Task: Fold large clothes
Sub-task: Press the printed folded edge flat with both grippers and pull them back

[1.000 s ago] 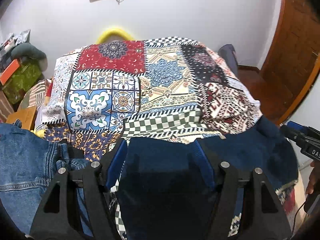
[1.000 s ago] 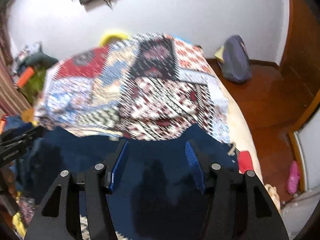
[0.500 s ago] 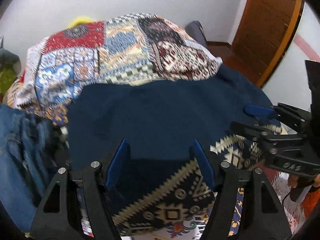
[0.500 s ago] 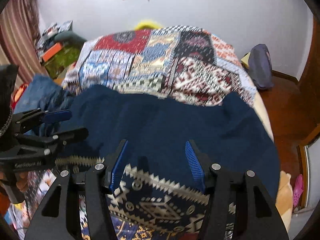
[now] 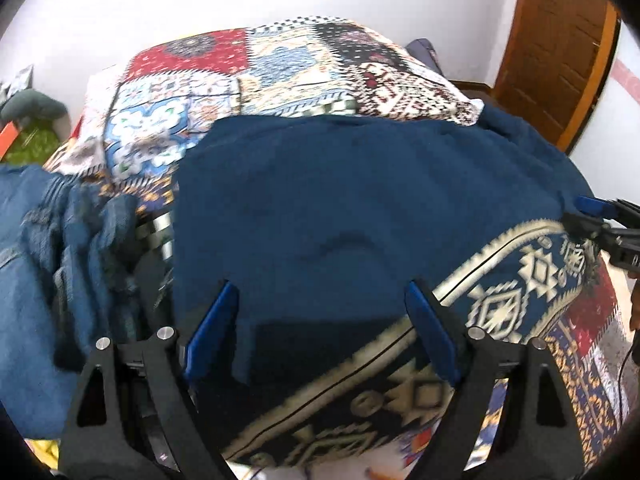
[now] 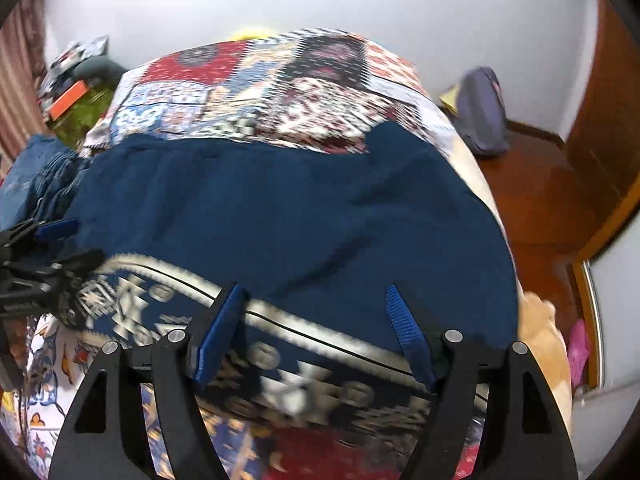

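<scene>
Navy garment lies spread across the near half of the bed, plain blue side up. Its near hem is turned back, showing a cream geometric-pattern band running from 6 to 3 o'clock in the left wrist view and 9 to 6 o'clock in the right wrist view.

Left gripper: jaws spread wide, blue pads either side of the near edge, nothing pinched. Released. Right gripper: same, jaws apart over the patterned band, holding nothing. Each gripper also shows in the other's view, out at the garment's side edge, at 3 o'clock from the left and 9 o'clock from the right. My read: they sit at opposite ends of the near hem so both corners can be taken together and the cloth carried over evenly. Fold looks barely started. Frames are motion-blurred near the pads, so cloth contact is hard to judge.

Surface: bed with patchwork bedspread in red, blue, cream and checker blocks, visible from 10 to 1 o'clock beyond the garment. Soft surface, so the cloth may drag and bunch rather than slide.

Denim pile at 9 o'clock in the left view, just beside the garment's left edge. It could snag a sideways fold.

Room: white wall at 12, wooden door at 2, wood floor and a grey bag at 2 in the right view.
</scene>
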### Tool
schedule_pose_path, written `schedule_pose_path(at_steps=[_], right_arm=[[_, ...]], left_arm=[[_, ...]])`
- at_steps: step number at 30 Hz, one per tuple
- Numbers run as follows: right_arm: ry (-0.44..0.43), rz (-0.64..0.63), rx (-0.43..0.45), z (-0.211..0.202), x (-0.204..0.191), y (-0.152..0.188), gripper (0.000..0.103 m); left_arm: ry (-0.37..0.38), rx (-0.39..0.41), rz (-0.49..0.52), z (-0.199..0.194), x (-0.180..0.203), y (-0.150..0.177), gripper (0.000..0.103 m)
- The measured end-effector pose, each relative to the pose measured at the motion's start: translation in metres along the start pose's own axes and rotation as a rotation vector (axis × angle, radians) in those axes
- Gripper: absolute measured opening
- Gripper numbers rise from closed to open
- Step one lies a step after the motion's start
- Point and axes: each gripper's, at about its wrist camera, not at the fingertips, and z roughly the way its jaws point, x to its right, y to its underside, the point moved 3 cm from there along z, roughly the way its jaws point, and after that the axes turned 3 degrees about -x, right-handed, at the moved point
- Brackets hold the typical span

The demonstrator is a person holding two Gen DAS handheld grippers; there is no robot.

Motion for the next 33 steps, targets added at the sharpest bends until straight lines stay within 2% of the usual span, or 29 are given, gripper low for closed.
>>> schedule_pose_path(at_steps=[3, 5, 11, 12, 15, 19, 22, 24, 30, 33], right_arm=[[0.004, 0.050, 0.000, -0.007, 0.021, 0.011, 0.071], [0.043, 0.066, -0.001, -0.011, 0.028, 0.017, 0.071], [0.052, 0.141, -0.027, -0.021, 0.048, 0.032, 0.071], [0.063, 0.146, -0.033, -0.024, 0.050, 0.034, 0.071], [0.074, 0.149, -0.041, -0.035, 0.049, 0.037, 0.071], [0.038, 0.161, -0.004, -0.059, 0.045, 0.040, 0.071], [0.017, 0.149, 0.021, -0.073, 0.037, 0.039, 0.071], [0.001, 0.142, 0.035, -0.079, 0.030, 0.037, 0.071], [-0.048, 0.127, 0.040, -0.077, 0.013, 0.036, 0.071], [-0.064, 0.118, 0.037, -0.072, 0.005, 0.035, 0.071]], left_arm=[[0.008, -0.011, -0.038, -0.005, -0.016, 0.013, 0.086], [0.002, -0.007, -0.040, -0.008, -0.020, 0.019, 0.086], [-0.080, -0.008, -0.005, -0.021, -0.011, 0.033, 0.086], [-0.075, -0.016, -0.012, -0.024, -0.011, 0.035, 0.086], [-0.014, -0.039, -0.081, -0.037, -0.017, 0.043, 0.086], [0.089, -0.044, -0.261, -0.057, -0.034, 0.055, 0.086], [0.237, -0.053, -0.445, -0.065, -0.044, 0.070, 0.086], [0.333, -0.072, -0.527, -0.063, -0.046, 0.078, 0.086], [0.520, -0.136, -0.719, -0.034, -0.042, 0.098, 0.086], [0.572, -0.084, -0.801, -0.026, -0.043, 0.095, 0.086]])
